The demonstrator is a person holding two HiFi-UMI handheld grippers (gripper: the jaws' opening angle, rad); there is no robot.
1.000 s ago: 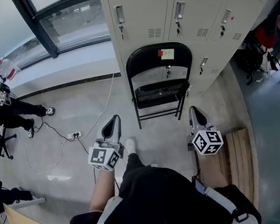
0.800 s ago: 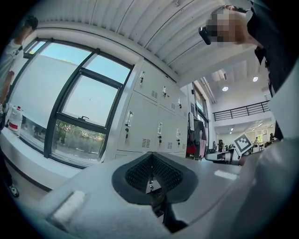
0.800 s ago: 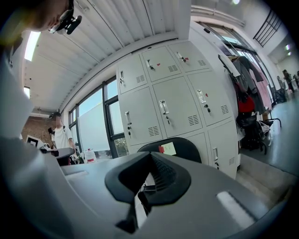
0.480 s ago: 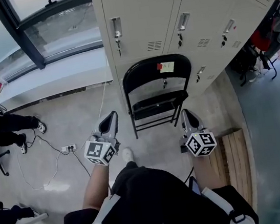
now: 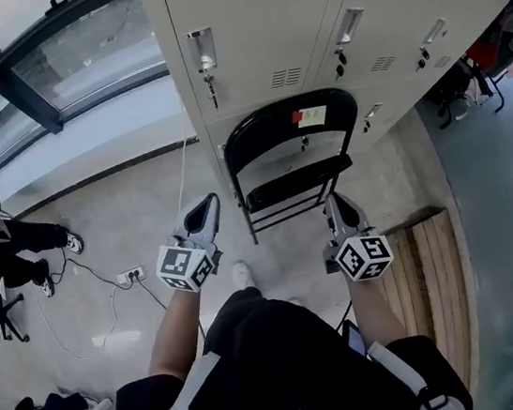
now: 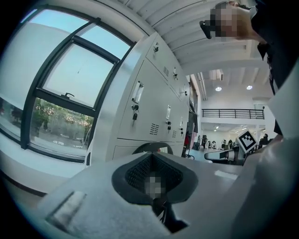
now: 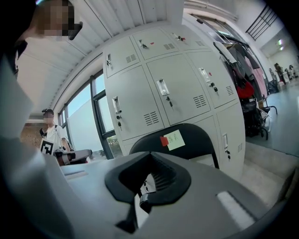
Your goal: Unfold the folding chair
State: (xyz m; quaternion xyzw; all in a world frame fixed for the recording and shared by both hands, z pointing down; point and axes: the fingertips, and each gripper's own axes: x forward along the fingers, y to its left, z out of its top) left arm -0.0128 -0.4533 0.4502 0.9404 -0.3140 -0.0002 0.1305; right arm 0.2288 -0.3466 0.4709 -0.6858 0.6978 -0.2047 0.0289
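L gripper (image 5: 207,204): jaws pinched together, nothing btwn them. R gripper (image 5: 336,203): same, closed tight and empty. The black folding chair (image 5: 288,127) stands folded just ahead of both sets of tips, btwn the two and touching neither, w/ its frame nearer the R tips. Grey lockers (image 5: 259,19) sit right behind it, beyond the tips.

One folding chair (image 5: 272,145) — two claws (image 5: 205,205) (image 5: 337,201)
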